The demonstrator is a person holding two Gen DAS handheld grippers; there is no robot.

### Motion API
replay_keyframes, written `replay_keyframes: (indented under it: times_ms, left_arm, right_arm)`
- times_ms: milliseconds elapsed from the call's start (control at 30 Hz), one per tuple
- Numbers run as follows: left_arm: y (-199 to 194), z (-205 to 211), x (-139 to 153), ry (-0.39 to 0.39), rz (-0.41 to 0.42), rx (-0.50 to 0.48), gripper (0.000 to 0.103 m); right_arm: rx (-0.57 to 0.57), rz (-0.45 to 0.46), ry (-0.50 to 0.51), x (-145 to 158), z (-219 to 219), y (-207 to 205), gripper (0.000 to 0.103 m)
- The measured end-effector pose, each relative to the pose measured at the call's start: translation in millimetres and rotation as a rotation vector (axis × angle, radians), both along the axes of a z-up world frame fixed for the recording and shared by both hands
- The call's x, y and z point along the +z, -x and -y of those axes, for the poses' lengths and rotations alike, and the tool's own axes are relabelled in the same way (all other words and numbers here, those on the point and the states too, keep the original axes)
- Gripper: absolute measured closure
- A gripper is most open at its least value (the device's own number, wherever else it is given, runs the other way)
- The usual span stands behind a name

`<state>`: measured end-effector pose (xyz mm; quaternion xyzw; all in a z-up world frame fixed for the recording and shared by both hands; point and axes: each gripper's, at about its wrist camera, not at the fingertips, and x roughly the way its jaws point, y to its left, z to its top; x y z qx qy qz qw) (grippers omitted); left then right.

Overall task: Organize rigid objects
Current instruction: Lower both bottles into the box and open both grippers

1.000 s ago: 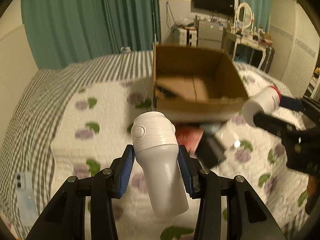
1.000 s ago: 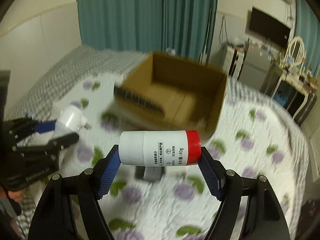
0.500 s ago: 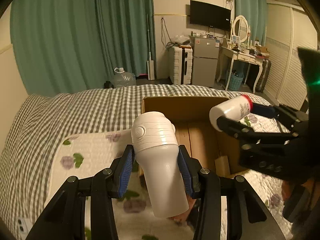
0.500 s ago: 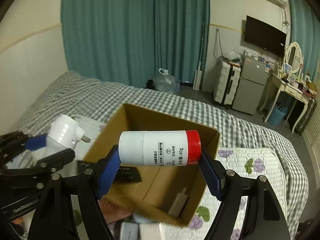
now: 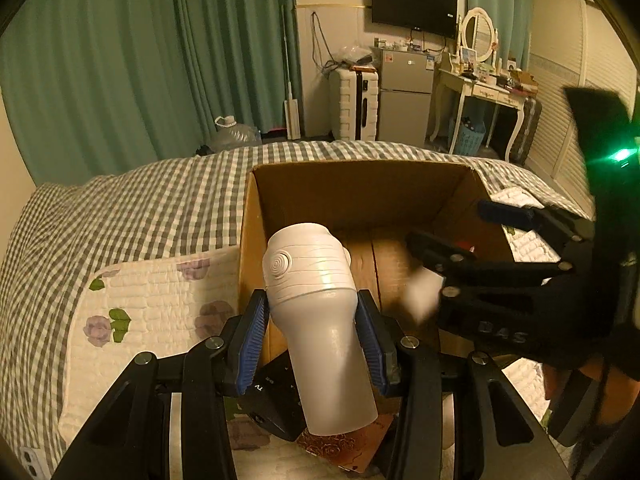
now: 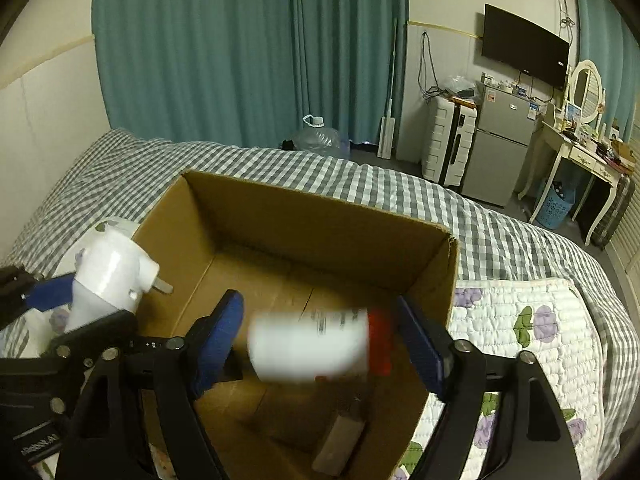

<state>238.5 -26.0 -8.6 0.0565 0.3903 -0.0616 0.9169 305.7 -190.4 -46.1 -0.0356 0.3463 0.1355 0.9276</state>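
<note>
On the bed [image 6: 500, 240], with its grey checked cover and flowered quilt, the left tool [image 5: 312, 336] grips a white plug-in device [image 5: 316, 320] between its blue pads, holding it just at the near left wall of the open cardboard box [image 6: 320, 216]; in the right wrist view this device [image 6: 108, 272] shows at the box's left rim, metal prongs pointing toward the box. Below the left tool lie a black remote [image 5: 276, 396] and a reddish patterned card [image 5: 344, 444]. To the right, over the box, the right tool [image 6: 320, 344] has just been opening its jaws: the white bottle with a red cap [image 6: 316, 348], blurred, lies crosswise between the pads with a gap on each side, no longer pressed. On the box floor rests a small pale stick-like item [image 6: 340, 440].
</note>
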Motion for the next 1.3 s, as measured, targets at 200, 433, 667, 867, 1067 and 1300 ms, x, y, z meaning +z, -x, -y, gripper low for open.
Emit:
replay_keyframes:
  times_ms: [200, 433, 667, 867, 1067, 1300]
  left_arm:
    - [-0.7, 6.8, 13.5, -0.007, 0.007, -0.002, 0.057]
    - [-28.8, 10.2, 3.0, 0.051, -0.026, 0.015, 0.056]
    - [-37.2, 28.7, 1.1, -0.023, 0.007, 0.009, 0.042]
    - [-19.4, 21.1, 18.1, -0.004, 0.022, 0.025, 0.041]
    - [26.2, 4.9, 43.7, -0.005, 0.071, 0.035, 0.038]
    - [88.3, -15.8, 46.3, 0.007, 0.085, 0.051, 0.038]
  right_arm:
    - [-0.033, 0.046, 0.006, 25.2, 13.1, 21.8, 0.014]
    - [-0.071, 0.083, 0.021, 45.0, 35.0, 40.0, 0.014]
    - [-0.105, 0.078, 0.005, 42.6, 51.6, 38.6, 0.014]
    - [-0.113, 0.104, -0.031, 54.3, 62.4, 55.4, 0.014]
    - [-0.104, 0.111, -0.007, 58.3, 66.7, 103.9, 0.014]
    - [-0.085, 0.046, -0.016, 35.9, 58.1, 157.1, 0.014]
